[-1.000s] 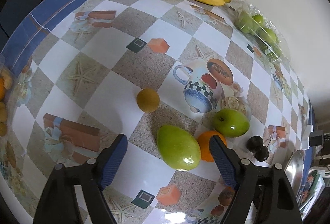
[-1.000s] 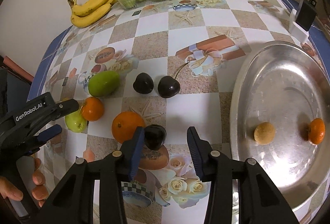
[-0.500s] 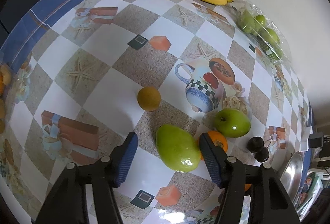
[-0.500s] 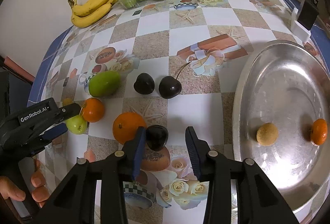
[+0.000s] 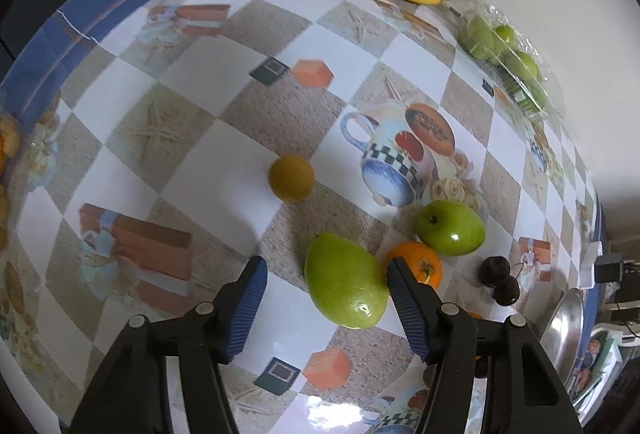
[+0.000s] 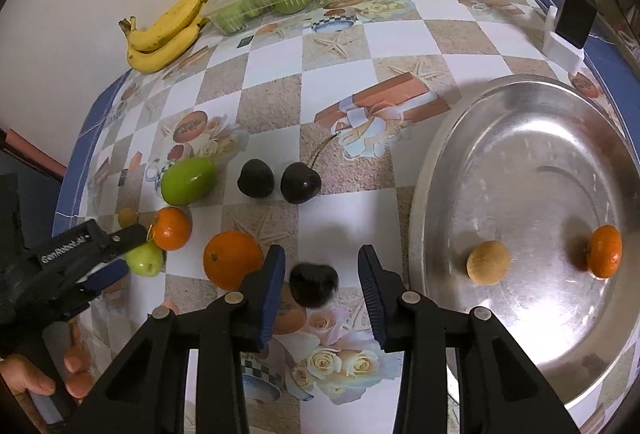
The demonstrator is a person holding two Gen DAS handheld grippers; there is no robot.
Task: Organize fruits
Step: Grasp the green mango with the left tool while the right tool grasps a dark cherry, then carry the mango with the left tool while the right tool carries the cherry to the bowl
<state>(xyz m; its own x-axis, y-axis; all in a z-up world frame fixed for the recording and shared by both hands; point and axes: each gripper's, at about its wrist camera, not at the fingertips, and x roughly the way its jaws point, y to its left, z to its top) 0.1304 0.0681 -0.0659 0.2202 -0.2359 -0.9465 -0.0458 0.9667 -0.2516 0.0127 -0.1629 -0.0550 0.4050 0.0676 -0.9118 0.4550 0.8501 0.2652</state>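
Grippers both gape unclenched for pickups beside the steel tray (image 6: 436, 170): right gripper (image 6: 322, 284) straddles a dark cherry (image 6: 313, 284), left gripper (image 5: 324, 304) brackets a green fruit (image 5: 344, 280).

Both hand-held grippers (image 5: 324, 298) (image 6: 322, 288) agape, low.

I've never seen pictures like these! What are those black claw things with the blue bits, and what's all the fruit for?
Those claws are grabbers; a person holds one in each hand, each carrying a camera that looks along its fingers. The left gripper is open around a green pear-like fruit, beside a small orange and a green apple. The right gripper is open around a dark cherry. Nothing is held. A silver tray holds a yellowish round fruit and a mandarin. Bananas lie by the wall.
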